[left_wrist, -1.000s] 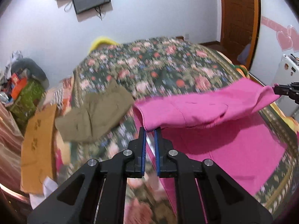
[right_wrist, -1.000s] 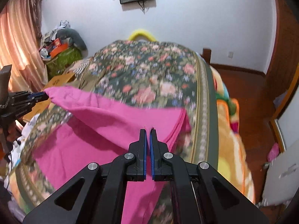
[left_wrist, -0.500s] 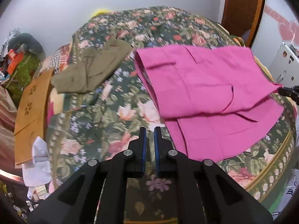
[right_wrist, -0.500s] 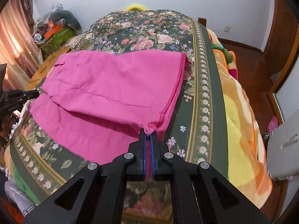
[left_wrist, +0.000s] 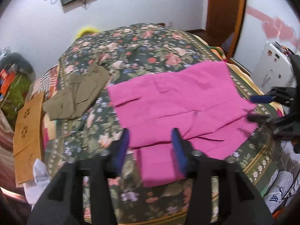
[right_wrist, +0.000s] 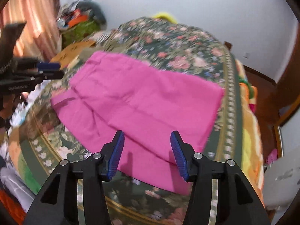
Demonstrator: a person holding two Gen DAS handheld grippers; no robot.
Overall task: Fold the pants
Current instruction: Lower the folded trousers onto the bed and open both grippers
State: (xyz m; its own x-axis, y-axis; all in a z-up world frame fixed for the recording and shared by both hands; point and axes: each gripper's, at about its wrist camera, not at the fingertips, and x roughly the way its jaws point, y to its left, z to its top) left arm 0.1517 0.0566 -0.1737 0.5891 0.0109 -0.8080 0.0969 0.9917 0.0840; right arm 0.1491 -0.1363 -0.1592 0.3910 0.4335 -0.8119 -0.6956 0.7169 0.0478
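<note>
Wide bed (left_wrist: pixel 142 43) under a dark floral blanket, filling most of both views. Lying flat on its near half: bright pink pants (left_wrist: pixel 174 103), doubled over so the upper layer sits short of the lower one, uneven edges showing along the near side. Farther left on the bed, well apart: crumpled olive garment (left_wrist: pixel 78 93). At the bed's left edge, a tan cardboard sheet (left_wrist: pixel 28 131).

Hovering over the near edge of the pants, left gripper (left_wrist: pixel 151 146), jaws spread wide, holding nothing. Likewise right gripper (right_wrist: pixel 147 151), jaws spread, empty, above the near right part of the pants (right_wrist: pixel 142 101).

Likely risks: pinching only the top layer on the next grab, which would peel the fold apart; dragging cloth across the soft blanket, bunching the layers into a crooked fold.
</note>
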